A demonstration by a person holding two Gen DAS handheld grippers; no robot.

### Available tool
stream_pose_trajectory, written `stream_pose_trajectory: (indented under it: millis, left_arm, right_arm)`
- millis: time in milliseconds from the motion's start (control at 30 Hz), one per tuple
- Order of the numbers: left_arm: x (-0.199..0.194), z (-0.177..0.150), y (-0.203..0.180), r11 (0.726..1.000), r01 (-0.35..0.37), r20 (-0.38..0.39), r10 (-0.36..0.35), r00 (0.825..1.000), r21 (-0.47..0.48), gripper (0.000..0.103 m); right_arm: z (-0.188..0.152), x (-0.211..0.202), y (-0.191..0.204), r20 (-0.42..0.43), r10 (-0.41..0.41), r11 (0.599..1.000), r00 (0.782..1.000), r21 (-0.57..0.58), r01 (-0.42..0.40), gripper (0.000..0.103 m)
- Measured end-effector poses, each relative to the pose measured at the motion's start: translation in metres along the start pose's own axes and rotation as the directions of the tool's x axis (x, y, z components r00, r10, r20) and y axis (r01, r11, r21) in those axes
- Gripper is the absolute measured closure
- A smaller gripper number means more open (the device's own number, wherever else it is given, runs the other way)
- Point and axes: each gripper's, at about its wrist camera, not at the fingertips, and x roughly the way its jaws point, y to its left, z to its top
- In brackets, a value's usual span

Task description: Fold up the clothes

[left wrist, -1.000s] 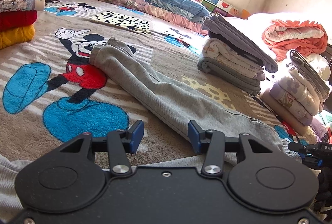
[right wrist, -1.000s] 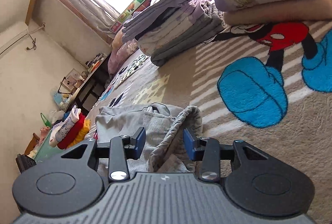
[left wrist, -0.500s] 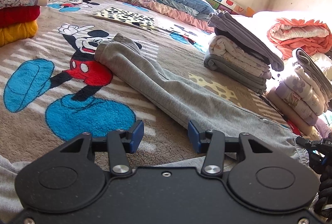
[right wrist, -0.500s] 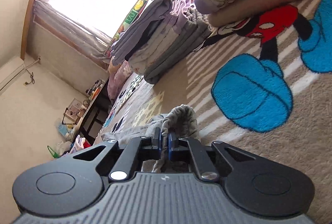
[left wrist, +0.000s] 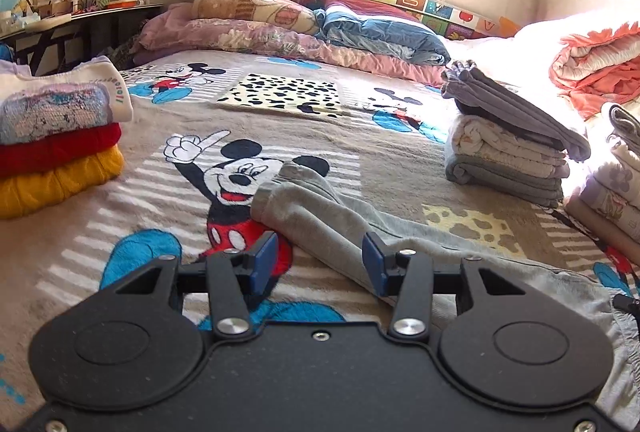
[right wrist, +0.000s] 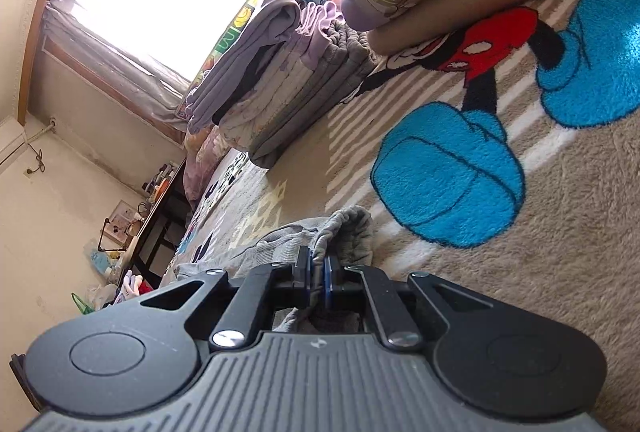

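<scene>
Grey sweatpants (left wrist: 320, 216) lie folded lengthwise on the Mickey Mouse blanket (left wrist: 280, 120), running from centre to the lower right. My left gripper (left wrist: 318, 264) is open, its blue pads either side of the leg, close to the leg cuff end. In the right wrist view my right gripper (right wrist: 316, 274) is shut on the ribbed waistband of the grey sweatpants (right wrist: 344, 228), which bunches up between the pads.
Folded stacks stand around: white, red and yellow clothes (left wrist: 56, 136) at left, grey and cream stack (left wrist: 508, 144) at right, another stack (left wrist: 612, 192) at the far right, an orange blanket (left wrist: 596, 64). Pillows (left wrist: 280, 28) line the headboard. A cluttered desk (left wrist: 60, 16) stands at back left.
My right gripper closed on the sweatpants' waistband. My left gripper moved along the leg towards the cuff end and stayed open.
</scene>
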Motion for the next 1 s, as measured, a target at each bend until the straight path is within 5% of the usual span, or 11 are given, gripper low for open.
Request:
stream_pose_trajectory:
  millis: [100, 367, 700, 800, 1000]
  left_arm:
    - [0.038, 0.020, 0.015, 0.995, -0.022, -0.050, 0.027, 0.998, 0.093, 0.068]
    - [0.105, 0.051, 0.017, 0.964, 0.056, -0.157, -0.015, 0.987, 0.259, 0.068]
    - [0.157, 0.039, 0.006, 0.923, 0.121, -0.298, -0.008, 0.955, 0.365, 0.070]
    - [0.159, 0.037, 0.000, 0.915, 0.109, -0.284, 0.006, 0.959, 0.388, 0.094]
    - [0.134, 0.058, 0.000, 0.947, 0.084, -0.149, -0.039, 0.988, 0.311, 0.100]
  right_arm:
    - [0.000, -0.001, 0.000, 0.012, 0.005, 1.000, 1.000, 0.004, -0.005, 0.095]
    - [0.000, 0.001, -0.004, 0.008, 0.015, 0.999, 1.000, 0.031, -0.015, 0.095]
    - [0.000, 0.005, -0.007, 0.000, 0.020, 0.999, 1.000, 0.040, -0.020, 0.095]
    - [0.000, 0.006, -0.007, -0.002, 0.020, 0.999, 1.000, 0.039, -0.020, 0.095]
    - [-0.001, 0.002, -0.005, 0.016, 0.021, 0.999, 1.000, 0.032, -0.022, 0.095]
